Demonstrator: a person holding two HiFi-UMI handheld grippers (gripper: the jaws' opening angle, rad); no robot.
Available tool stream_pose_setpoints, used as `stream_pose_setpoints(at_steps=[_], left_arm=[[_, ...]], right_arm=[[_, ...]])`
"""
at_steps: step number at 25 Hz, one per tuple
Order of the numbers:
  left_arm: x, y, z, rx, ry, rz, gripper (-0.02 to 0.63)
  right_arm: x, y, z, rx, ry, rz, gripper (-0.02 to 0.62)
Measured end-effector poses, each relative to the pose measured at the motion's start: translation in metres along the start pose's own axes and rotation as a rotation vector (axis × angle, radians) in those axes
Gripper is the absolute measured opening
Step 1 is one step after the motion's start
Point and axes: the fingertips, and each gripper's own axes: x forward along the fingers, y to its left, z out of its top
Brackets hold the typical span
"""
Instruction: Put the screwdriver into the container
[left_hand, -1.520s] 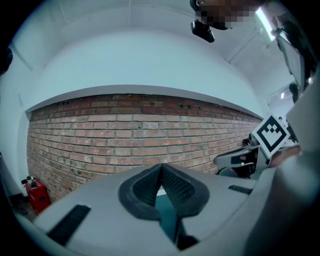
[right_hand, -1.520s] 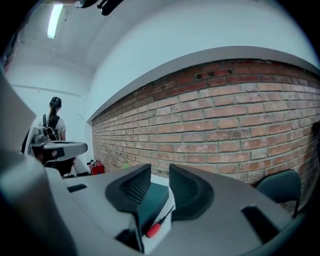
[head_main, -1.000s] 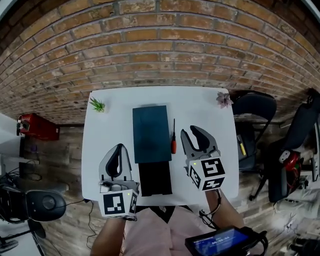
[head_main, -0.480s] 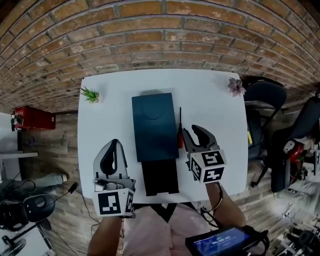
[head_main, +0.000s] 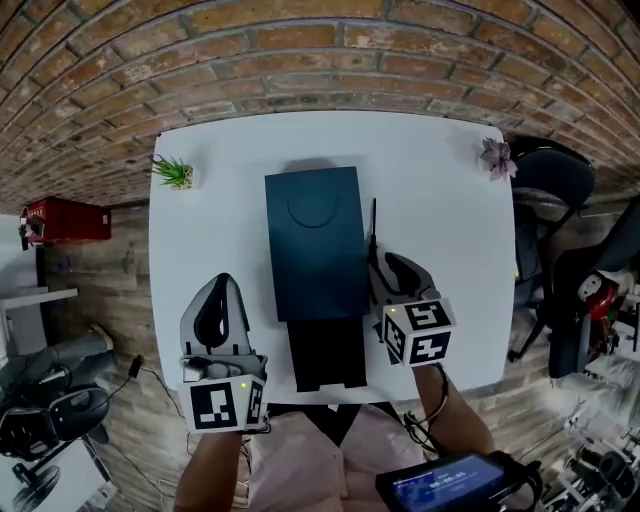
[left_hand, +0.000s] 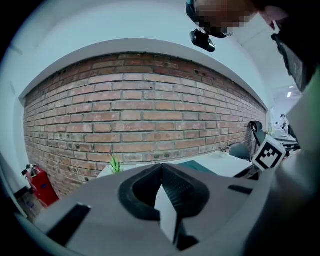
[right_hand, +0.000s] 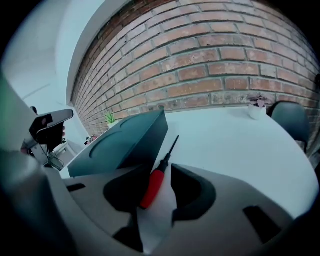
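Observation:
A screwdriver lies on the white table (head_main: 440, 220) just right of the dark teal container (head_main: 315, 240). In the head view only its black shaft (head_main: 373, 215) shows; the handle is under my right gripper (head_main: 388, 268). In the right gripper view the red handle (right_hand: 152, 187) lies between the open jaws of the right gripper (right_hand: 159, 172), which have just been opening, and the pads do not press on it. The container (right_hand: 120, 145) stands close on the left there. My left gripper (head_main: 222, 305) hovers left of the container, shut and empty, its tips (left_hand: 161, 167) meeting.
A black flap (head_main: 325, 355) lies in front of the container. A small green plant (head_main: 175, 172) stands at the table's back left corner, a pink flower pot (head_main: 496, 155) at the back right. A brick wall is behind, with a black chair (head_main: 545, 190) to the right.
My right gripper has come down over the screwdriver, so the red handle now sits between its wider jaws. The left gripper has sunk a little. The table appears larger in the head view.

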Motion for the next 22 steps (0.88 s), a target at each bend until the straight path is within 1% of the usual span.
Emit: stream_pose_setpoints(at_steps=[5,6,9,10,15,18,19,22], left_arm=[[0.0026,0.0019,-0.0015,-0.001,0.003,-0.001,0.012],[0.0026,0.0013,-0.0019,-0.003,0.004,-0.002,0.012],[0.0030,-0.0002,-0.0024,-0.008,0.004,-0.005,0.012],[0.0031,-0.0003,-0.0024,-0.010,0.004,-0.005,0.012],[0.0027,0.0000,-0.0010,-0.018,-0.001,-0.001,0.012],[0.0019,0.0013,-0.0018,-0.028,0.001,0.003,0.012],[0.0015,0.0009,-0.0018,-0.028,0.003,0.002,0.012],[0.0007,-0.0008,-0.0004,-0.024,0.000,0.000,0.012]], right_arm=[[0.0017,0.0018,-0.0015,0.034,0.028,0.019,0.137],[0.0017,0.0016,-0.0017,0.020,0.037,0.014,0.137],[0.0014,0.0010,0.0003,-0.070,0.067,-0.019,0.146],[0.0011,0.0006,0.0006,-0.082,0.074,-0.023,0.148],[-0.0049,0.0017,-0.0032,-0.001,0.077,0.004,0.147],[-0.0039,0.0048,-0.0080,0.002,0.088,0.000,0.135],[-0.0041,0.0040,-0.0087,-0.013,0.098,-0.010,0.136],[-0.0076,-0.0023,-0.0054,-0.114,0.129,-0.066,0.174]])
